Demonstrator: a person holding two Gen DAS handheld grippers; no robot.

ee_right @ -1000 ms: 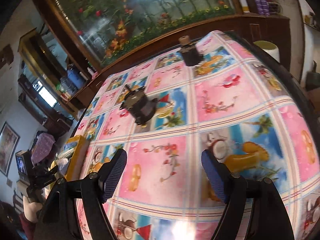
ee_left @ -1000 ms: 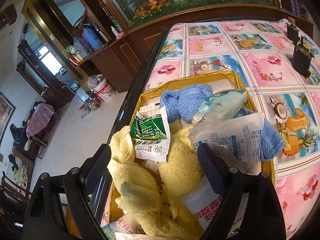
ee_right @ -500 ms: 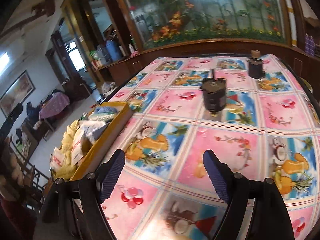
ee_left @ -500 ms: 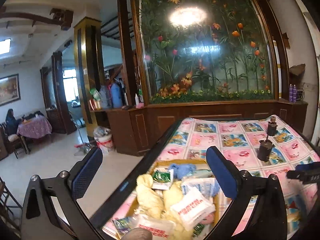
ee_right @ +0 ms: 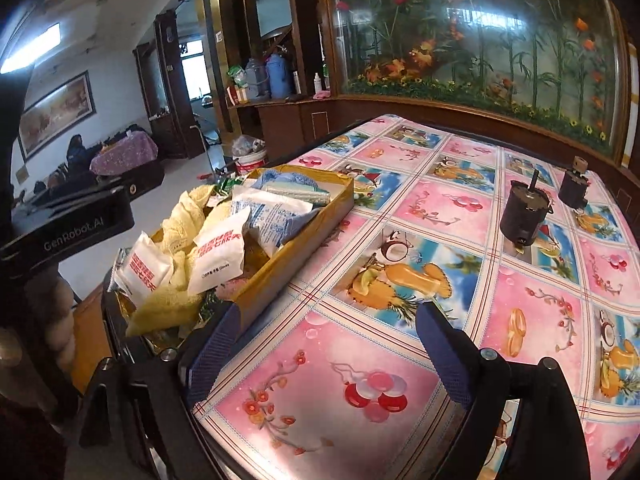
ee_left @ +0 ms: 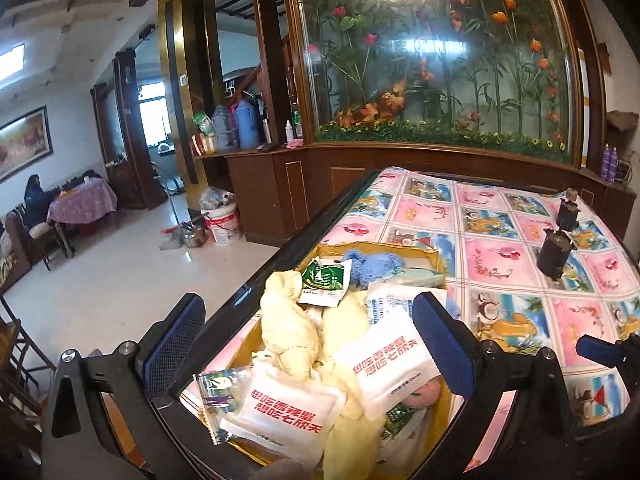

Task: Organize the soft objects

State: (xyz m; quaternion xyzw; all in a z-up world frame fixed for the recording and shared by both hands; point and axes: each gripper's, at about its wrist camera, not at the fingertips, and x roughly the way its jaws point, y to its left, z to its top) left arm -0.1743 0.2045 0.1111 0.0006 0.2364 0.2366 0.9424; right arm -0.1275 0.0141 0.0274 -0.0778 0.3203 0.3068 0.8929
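Hovering over the yellow tray (ee_left: 434, 258), the left gripper (ee_left: 308, 344) has its jaws spread wide, nothing in them. The tray's stuffed with yellow towels (ee_left: 286, 320) and white packets (ee_left: 394, 364) at the table (ee_right: 460, 216) edge. Right gripper (ee_right: 320, 354) gapes empty too, above the tablecloth.

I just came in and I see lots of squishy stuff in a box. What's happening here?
A person is holding two grabbing tools over a table to tidy soft things. The yellow box at the table's edge is piled with yellow towels, a blue cloth and white packets. The left gripper hovers open above the pile, holding nothing. The right gripper is open too, over the bare flowery tablecloth beside the box. Nothing has been picked up yet.
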